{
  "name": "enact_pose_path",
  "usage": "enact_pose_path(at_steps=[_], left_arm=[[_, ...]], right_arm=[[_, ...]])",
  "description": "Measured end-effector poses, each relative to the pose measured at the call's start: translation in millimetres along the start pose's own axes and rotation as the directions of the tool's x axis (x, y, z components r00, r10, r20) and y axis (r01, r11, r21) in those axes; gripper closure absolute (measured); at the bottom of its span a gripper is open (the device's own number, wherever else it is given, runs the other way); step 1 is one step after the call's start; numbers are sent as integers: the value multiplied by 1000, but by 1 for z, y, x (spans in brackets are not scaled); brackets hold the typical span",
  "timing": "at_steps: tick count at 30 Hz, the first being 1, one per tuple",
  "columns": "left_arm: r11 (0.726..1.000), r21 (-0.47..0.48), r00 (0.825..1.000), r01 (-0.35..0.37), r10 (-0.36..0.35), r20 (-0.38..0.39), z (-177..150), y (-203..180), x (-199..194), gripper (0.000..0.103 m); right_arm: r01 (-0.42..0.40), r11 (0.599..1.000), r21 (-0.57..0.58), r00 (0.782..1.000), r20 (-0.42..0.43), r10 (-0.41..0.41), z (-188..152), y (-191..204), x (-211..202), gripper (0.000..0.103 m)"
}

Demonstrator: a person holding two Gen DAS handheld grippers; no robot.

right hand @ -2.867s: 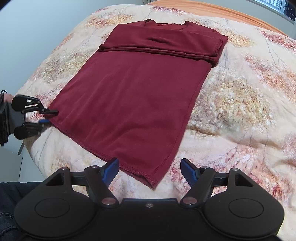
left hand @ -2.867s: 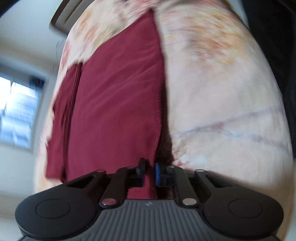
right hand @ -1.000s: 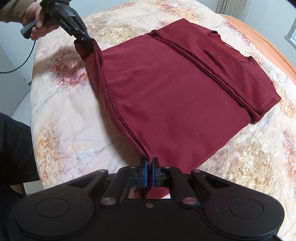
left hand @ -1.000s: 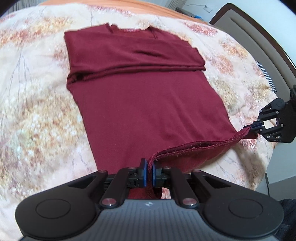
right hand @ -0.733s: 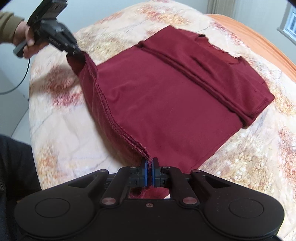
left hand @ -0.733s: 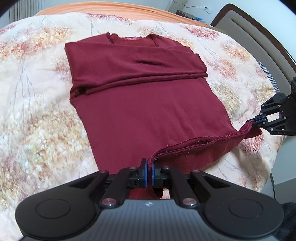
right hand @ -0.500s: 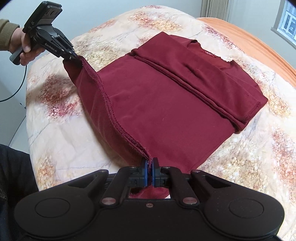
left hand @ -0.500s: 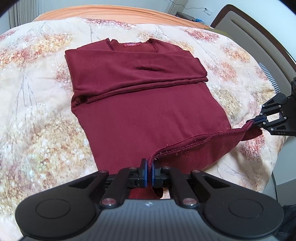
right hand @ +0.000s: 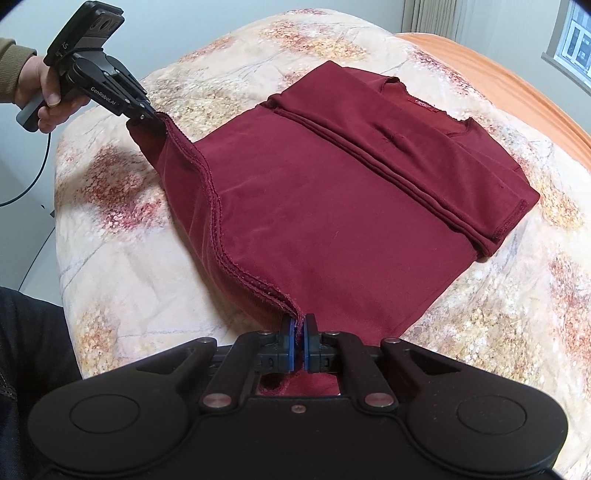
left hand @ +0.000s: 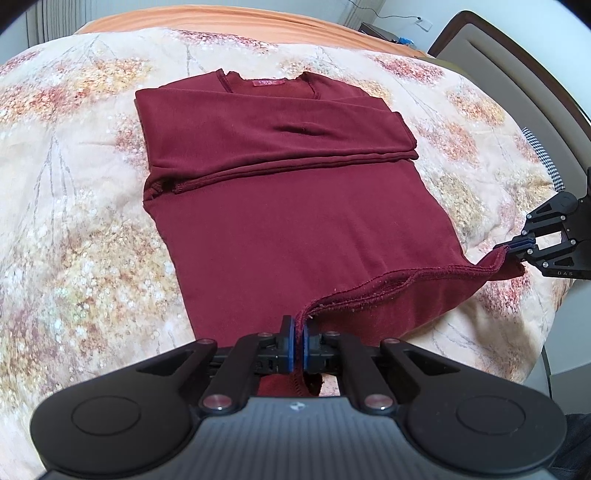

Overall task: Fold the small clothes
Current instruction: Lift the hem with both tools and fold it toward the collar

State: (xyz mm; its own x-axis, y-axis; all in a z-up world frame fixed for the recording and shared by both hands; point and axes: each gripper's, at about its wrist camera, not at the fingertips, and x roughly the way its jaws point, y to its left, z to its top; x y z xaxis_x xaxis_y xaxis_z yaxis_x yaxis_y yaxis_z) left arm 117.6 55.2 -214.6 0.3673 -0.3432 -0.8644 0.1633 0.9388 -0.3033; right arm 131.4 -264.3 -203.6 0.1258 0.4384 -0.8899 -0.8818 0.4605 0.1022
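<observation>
A dark red shirt (left hand: 295, 221) lies on the bed, its sleeves folded across the chest near the collar. It also shows in the right wrist view (right hand: 351, 206). My left gripper (left hand: 295, 341) is shut on one bottom corner of the hem. My right gripper (right hand: 299, 347) is shut on the other bottom corner. Both corners are lifted, so the hem (left hand: 399, 282) hangs slack between them above the bed. The right gripper shows at the right of the left wrist view (left hand: 517, 245). The left gripper shows at the upper left of the right wrist view (right hand: 147, 112).
The bed has a floral quilt (left hand: 74, 240) with an orange cover (left hand: 221, 18) at the far end. A padded headboard (left hand: 517, 85) stands at the right. The bed's near edge (right hand: 62, 240) drops off beside my dark trousers (right hand: 26, 350).
Both grippers have risen a little with the hem corners held. The views have pulled back and more of the far bed shows.
</observation>
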Motion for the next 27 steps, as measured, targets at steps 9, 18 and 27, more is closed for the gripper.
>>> enact_pose_path(at_steps=[9, 18, 27], left_arm=[[1000, -16, 999, -5, 5, 42, 7, 1, -14, 99], [1000, -13, 997, -19, 20, 77, 38, 11, -10, 99], [998, -35, 995, -54, 57, 85, 79, 34, 20, 99]], right_arm=[[21, 1000, 11, 999, 29, -22, 7, -11, -11, 99], [46, 999, -23, 998, 39, -45, 32, -37, -9, 99], [68, 998, 18, 997, 29, -69, 66, -86, 24, 99]])
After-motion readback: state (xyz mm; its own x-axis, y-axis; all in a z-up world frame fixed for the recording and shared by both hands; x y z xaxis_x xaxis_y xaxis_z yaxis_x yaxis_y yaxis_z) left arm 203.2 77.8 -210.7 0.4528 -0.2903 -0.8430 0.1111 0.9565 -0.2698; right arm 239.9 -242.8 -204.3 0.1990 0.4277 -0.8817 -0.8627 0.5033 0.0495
